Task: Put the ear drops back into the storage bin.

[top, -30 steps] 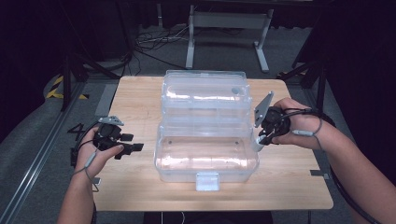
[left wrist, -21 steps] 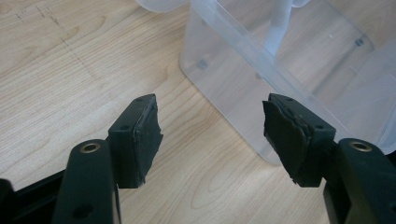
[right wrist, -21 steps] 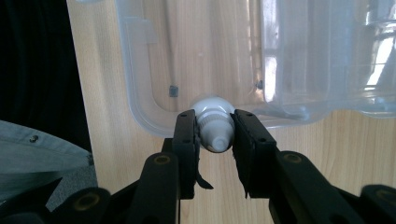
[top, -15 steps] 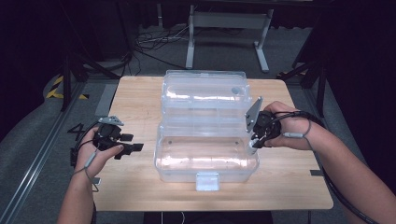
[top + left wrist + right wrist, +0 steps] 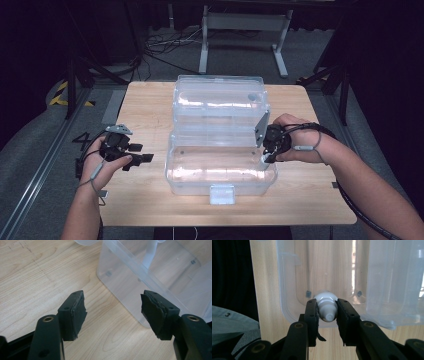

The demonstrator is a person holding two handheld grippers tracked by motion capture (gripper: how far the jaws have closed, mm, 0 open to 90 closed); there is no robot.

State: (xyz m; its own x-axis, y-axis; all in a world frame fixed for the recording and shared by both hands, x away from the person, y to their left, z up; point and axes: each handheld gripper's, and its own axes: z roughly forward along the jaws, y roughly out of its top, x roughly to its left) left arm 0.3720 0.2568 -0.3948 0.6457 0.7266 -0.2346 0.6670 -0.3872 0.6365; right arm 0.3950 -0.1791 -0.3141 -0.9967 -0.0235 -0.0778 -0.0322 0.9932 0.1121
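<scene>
**Right tool holds a white tube at the rim of the clear box**

Right gripper view, nearest first: the right tool [image 5: 327, 311] has its jaws closed on a small white tube [image 5: 326, 305], gripping it at the ribbed cap end. The tube's long axis runs straight away from the camera, along the jaws, with its body pointing into the clear plastic box [image 5: 294, 285] beyond. The tube sits at the middle of the frame, over the box's rounded corner, the rim just below it in the picture. Behind that lies the transparent floor of the box and the wooden bench [image 5: 264, 277] under it.

In the high view, the right tool [image 5: 270, 148] is at the right end of the box's near half [image 5: 220, 167], right of centre in the frame, so the tube is touching or just above the rim there; I cannot tell which. The box's open lid [image 5: 220, 102] lies farther up the frame.

The left tool [image 5: 131, 156] hangs over the bench [image 5: 150, 105] at the left of the frame, apart from the box. In the left gripper view its jaws stand wide apart with nothing between them, and the box wall [image 5: 130, 282] lies ahead, toward the upper right.

The right hand [image 5: 295, 142] is clearly the nearer one to the box interior. If the tube is meant to go in, the likely move carries it along its own axis, leftward in the high view, then releases.
</scene>
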